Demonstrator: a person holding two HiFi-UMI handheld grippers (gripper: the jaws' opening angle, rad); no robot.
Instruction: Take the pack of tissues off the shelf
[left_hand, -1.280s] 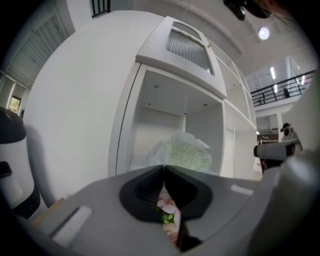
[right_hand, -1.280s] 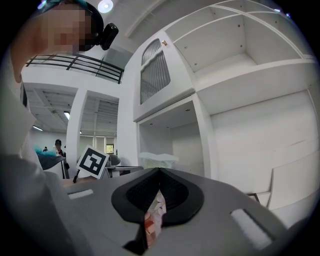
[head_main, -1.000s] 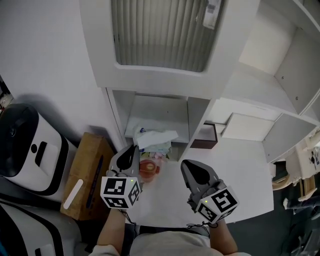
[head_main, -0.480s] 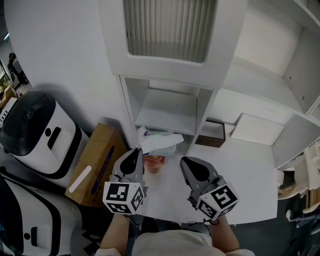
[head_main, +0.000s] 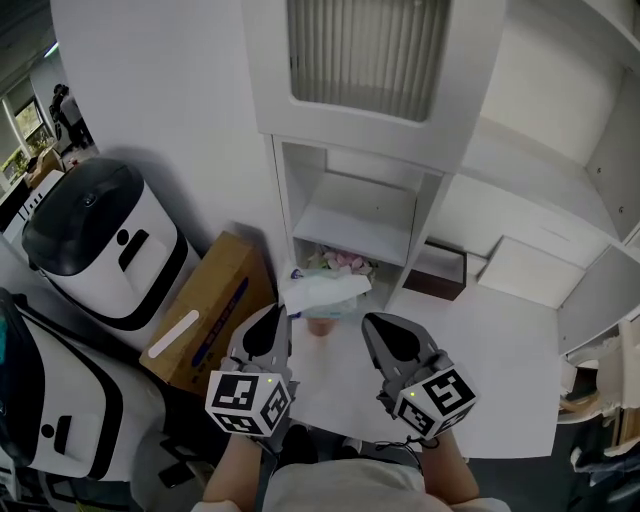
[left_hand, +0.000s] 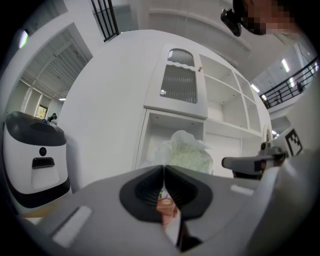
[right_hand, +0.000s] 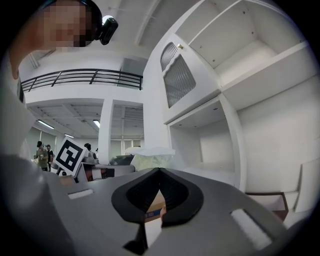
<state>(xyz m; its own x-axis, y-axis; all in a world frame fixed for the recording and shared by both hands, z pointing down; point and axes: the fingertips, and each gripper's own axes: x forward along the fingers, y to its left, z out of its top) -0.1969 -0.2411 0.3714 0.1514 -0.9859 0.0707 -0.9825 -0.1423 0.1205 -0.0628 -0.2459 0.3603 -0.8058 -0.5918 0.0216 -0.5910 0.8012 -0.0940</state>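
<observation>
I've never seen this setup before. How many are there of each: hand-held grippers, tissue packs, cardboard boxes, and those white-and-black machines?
Grippers: 2 (left gripper, right gripper)
Tissue packs: 1
Cardboard boxes: 1
White-and-black machines: 2
Total: 6

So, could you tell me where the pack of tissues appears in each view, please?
Head view: pack of tissues just below centre.
Left gripper view: pack of tissues near centre.
Right gripper view: pack of tissues just left of centre.
Shared landmark: louvred cabinet door above it.
</observation>
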